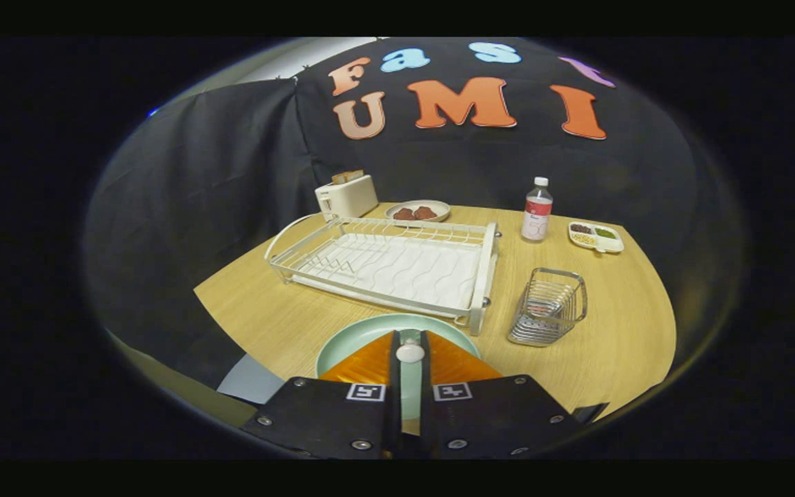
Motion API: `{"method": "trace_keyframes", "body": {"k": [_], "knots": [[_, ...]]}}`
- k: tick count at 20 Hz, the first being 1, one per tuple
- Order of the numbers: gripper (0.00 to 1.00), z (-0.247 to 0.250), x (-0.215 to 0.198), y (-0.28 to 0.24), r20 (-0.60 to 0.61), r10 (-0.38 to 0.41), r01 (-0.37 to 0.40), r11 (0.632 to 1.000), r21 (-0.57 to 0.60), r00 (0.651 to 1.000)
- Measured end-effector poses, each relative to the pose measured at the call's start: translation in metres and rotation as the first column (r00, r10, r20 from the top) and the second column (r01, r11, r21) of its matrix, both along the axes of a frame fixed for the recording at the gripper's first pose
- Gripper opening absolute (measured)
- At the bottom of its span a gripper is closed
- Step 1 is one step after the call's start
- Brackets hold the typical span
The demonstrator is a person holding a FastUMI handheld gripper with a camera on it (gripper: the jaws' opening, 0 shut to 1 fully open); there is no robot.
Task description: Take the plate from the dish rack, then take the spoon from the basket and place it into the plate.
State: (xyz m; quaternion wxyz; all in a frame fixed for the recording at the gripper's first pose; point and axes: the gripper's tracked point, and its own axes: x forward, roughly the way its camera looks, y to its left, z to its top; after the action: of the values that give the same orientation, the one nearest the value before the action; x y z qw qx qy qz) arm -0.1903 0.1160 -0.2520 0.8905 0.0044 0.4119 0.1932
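Observation:
The pale green plate (359,339) lies flat on the wooden table, just in front of the white dish rack (397,266), which holds no dishes. My gripper (410,337) hangs over the plate's middle. Its fingers stand close together and pinch a small white rounded piece, the spoon (410,353), seen end-on between the tips. The wire basket (549,307) stands to the right of the fingers, beside the rack's near right corner. I cannot make out anything standing in it.
Behind the rack are a white toaster (347,195) and a plate of brown food (417,211). A water bottle (537,210) and a small divided dish (595,236) sit at the far right. The table's edge runs close on the left.

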Motion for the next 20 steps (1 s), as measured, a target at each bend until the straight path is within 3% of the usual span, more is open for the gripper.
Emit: {"method": "trace_keyframes", "body": {"k": [6, 20], "knots": [[0.11, -0.016, -0.007, 0.011, -0.019, 0.049, -0.05, 0.999, -0.012, 0.999], [0.16, -0.053, -0.051, -0.01, -0.201, -0.022, 0.022, 1.0, -0.003, 0.979]]}}
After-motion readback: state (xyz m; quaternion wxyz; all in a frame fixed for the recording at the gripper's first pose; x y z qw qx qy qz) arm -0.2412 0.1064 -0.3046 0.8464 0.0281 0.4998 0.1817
